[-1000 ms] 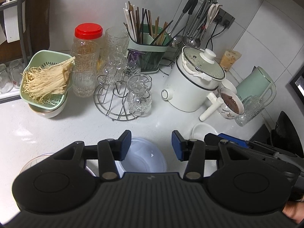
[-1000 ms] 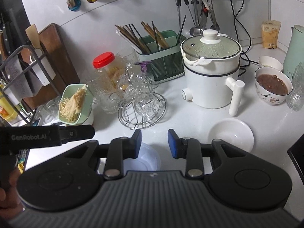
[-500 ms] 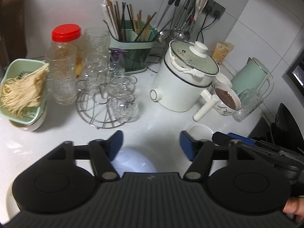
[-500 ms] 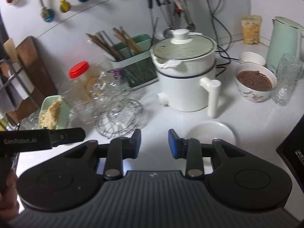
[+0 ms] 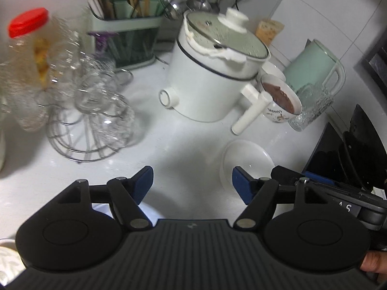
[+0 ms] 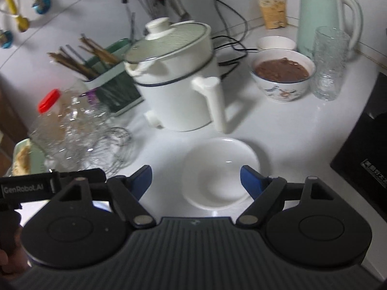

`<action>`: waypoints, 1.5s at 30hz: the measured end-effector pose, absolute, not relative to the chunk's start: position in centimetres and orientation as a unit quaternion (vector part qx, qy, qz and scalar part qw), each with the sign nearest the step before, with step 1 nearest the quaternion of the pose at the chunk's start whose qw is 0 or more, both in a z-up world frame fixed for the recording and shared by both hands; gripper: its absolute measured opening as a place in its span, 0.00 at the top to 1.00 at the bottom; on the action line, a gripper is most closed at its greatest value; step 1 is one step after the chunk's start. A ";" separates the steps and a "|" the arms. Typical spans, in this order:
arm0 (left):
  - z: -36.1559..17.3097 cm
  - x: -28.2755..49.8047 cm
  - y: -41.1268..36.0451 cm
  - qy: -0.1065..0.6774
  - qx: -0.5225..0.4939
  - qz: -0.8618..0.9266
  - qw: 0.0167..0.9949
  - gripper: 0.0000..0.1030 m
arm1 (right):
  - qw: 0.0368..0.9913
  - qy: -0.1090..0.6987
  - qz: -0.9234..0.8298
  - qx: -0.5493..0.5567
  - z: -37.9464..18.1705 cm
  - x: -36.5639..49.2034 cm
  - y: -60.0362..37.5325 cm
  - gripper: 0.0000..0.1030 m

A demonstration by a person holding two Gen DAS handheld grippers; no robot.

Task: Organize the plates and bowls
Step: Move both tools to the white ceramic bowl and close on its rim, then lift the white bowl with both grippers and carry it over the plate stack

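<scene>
A small white bowl (image 6: 221,172) sits on the white counter in front of the pot; it also shows in the left wrist view (image 5: 245,160). My right gripper (image 6: 196,181) is open wide and empty, just above and in front of that bowl. My left gripper (image 5: 192,184) is open and empty over bare counter, left of the bowl. A translucent bowl (image 5: 147,213) lies under its left finger. A patterned bowl of brown food (image 6: 283,73) and a small white bowl (image 6: 275,43) stand at the right back.
A white lidded electric pot (image 6: 179,84) with a side handle stands in the middle. A wire glass rack (image 5: 92,111), a red-capped jar (image 5: 26,55) and a chopstick caddy (image 5: 125,33) are to the left. A green kettle (image 6: 324,17), a glass (image 6: 330,62) and a black cooktop (image 6: 362,149) are on the right.
Both grippers have swung right toward the small white bowl and opened wider. The right gripper now hovers close over the bowl.
</scene>
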State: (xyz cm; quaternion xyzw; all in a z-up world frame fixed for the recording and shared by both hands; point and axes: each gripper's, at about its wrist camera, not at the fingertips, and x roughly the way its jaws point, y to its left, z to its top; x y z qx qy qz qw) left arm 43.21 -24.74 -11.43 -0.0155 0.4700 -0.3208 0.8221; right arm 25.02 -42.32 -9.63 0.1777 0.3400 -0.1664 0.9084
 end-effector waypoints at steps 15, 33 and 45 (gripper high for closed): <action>-15.8 44.9 -31.0 0.529 -0.016 -0.340 0.778 0.43 | 0.885 0.369 -0.203 0.199 -12.7 25.1 -47.5 0.43; -20.5 47.1 -34.9 0.572 -0.022 -0.343 0.744 0.72 | 0.871 0.397 -0.183 0.224 -16.4 28.4 -50.1 0.73; -20.0 46.8 -34.3 0.564 -0.035 -0.348 0.748 0.73 | 0.872 0.397 -0.165 0.233 -15.9 28.2 -49.1 0.76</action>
